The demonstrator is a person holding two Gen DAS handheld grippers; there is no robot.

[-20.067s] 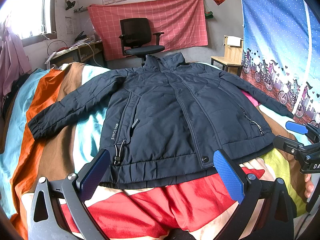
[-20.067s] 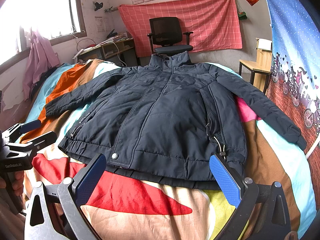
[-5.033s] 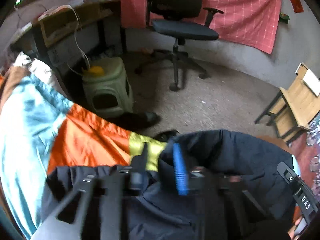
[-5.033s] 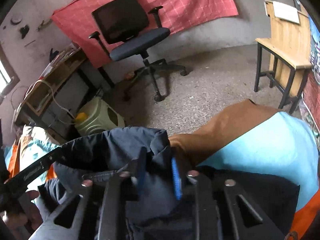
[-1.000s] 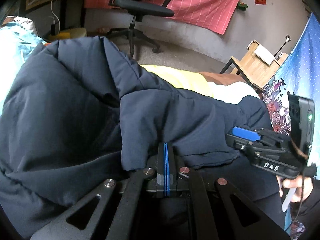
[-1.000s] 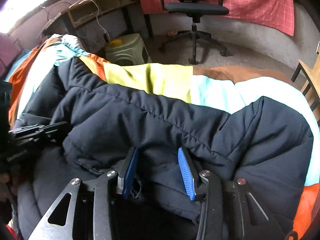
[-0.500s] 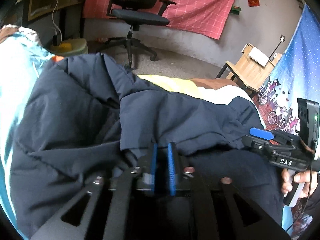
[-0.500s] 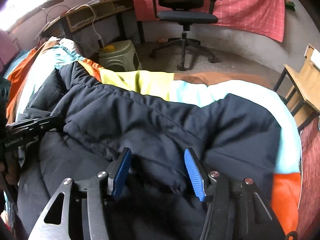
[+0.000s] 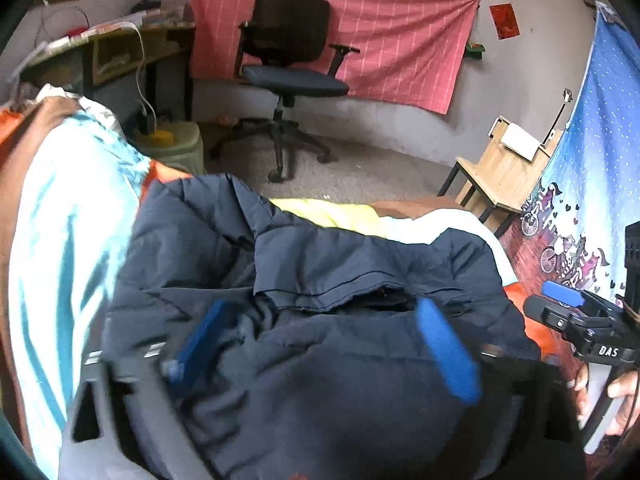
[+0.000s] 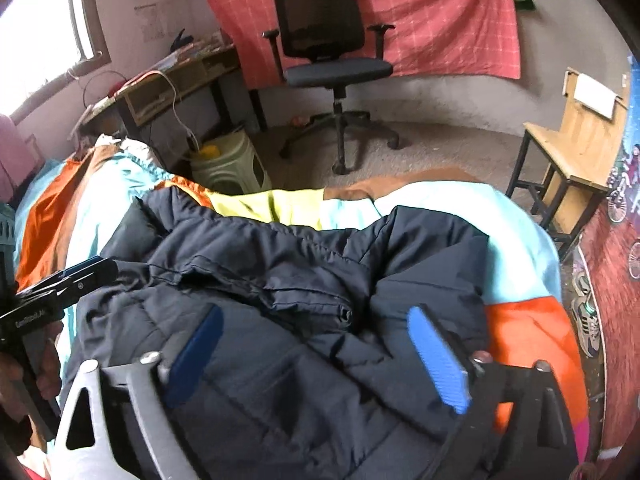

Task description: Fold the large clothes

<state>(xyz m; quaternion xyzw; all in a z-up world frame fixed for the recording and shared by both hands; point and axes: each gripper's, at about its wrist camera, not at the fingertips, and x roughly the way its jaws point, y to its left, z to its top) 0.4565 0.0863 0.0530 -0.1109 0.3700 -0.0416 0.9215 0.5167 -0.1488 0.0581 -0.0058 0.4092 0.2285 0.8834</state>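
Lying folded on the striped bedspread (image 10: 524, 248), long axis across the view, folded edge toward the office chair (image 10: 332, 64): navy jacket (image 9: 340, 280), let go since a second earlier by left gripper (image 9: 324, 344) and right gripper (image 10: 316, 356), jaws just spread wide, hovering above.

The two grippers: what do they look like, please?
The left gripper and the right gripper each have black metal frames with triangular cut-outs, silver bolts and ribbed blue pads. White lettering "DAS" marks the right gripper's side.
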